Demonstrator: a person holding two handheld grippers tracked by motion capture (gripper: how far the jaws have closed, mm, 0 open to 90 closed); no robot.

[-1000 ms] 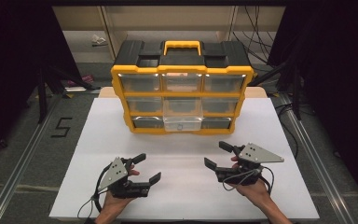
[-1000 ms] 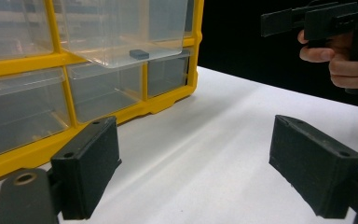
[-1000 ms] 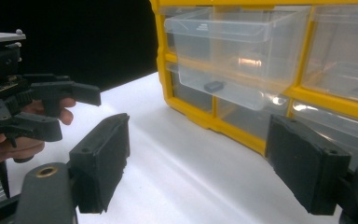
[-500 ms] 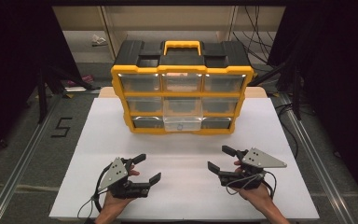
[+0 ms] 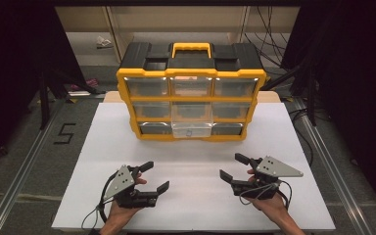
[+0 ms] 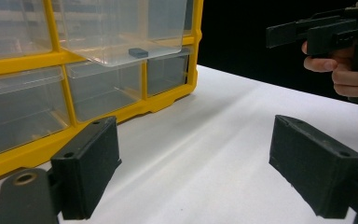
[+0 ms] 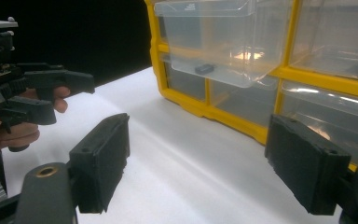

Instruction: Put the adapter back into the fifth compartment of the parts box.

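Both sets of jaws are spread wide and hold nothing. The left gripper point(image 5: 152, 176) and right gripper point(image 5: 232, 167) wait low over the white worktop point(image 5: 191, 152), probably getting ready. Ahead, the yellow box point(image 5: 191, 103) has one clear drawer point(image 5: 192, 129) pulled out, with a small dark block point(image 6: 138, 52) inside.

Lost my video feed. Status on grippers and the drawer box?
Left gripper open, right gripper open, both empty. Middle drawer of organizer pulled out, small dark block inside. White tabletop between clear.
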